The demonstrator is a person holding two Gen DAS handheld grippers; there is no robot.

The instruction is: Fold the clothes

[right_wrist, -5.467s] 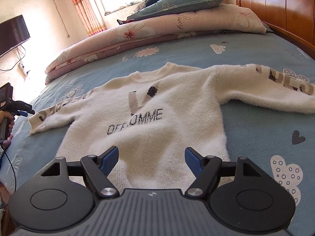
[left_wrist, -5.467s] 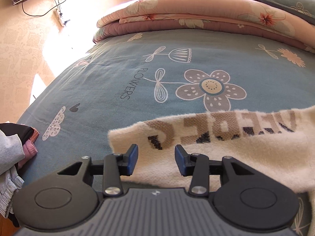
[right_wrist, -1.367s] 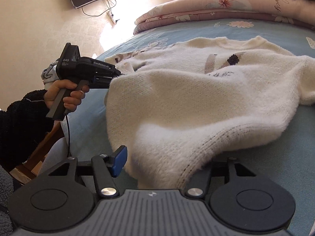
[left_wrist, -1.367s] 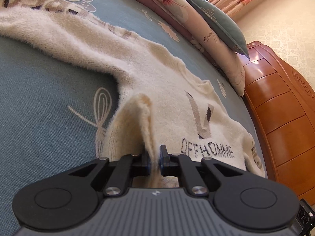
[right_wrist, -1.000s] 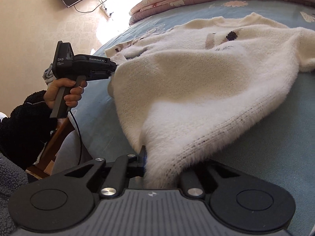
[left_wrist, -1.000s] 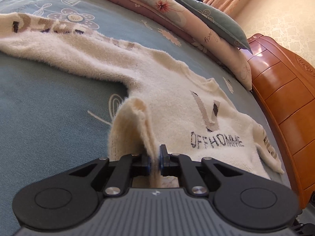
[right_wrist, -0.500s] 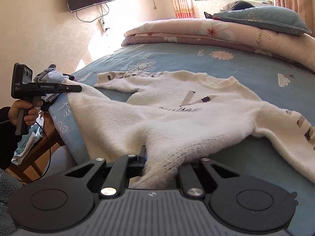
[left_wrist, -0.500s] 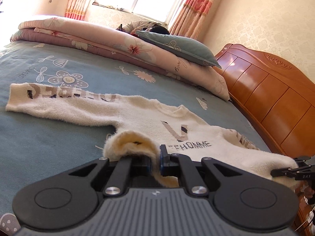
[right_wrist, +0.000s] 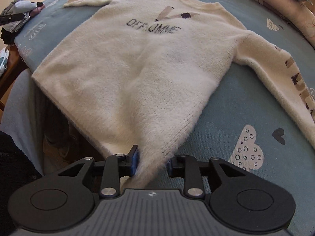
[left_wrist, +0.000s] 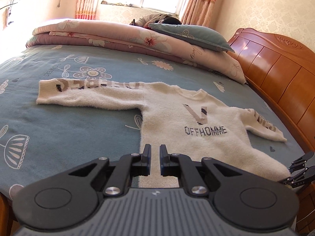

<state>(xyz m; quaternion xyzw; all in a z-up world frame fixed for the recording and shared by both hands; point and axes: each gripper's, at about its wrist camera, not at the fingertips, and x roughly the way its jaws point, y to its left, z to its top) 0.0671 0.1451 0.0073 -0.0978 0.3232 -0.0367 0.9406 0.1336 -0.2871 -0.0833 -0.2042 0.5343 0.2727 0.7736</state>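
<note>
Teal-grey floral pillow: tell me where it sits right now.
In the left wrist view the teal-grey floral pillow lies upper right on the folded pink quilt, beside the wooden headboard.

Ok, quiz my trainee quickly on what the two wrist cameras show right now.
1. True or false: the sweater lies print side up on the bed sheet, both sleeves spread out.
2. The left gripper is: A shut and empty; B shut on a sleeve; C wide open.
3. Which part of the sweater sits between the right gripper's jaws?
Key: 1 true; 2 A; 3 the bottom hem corner, with those jaws opening.
</note>
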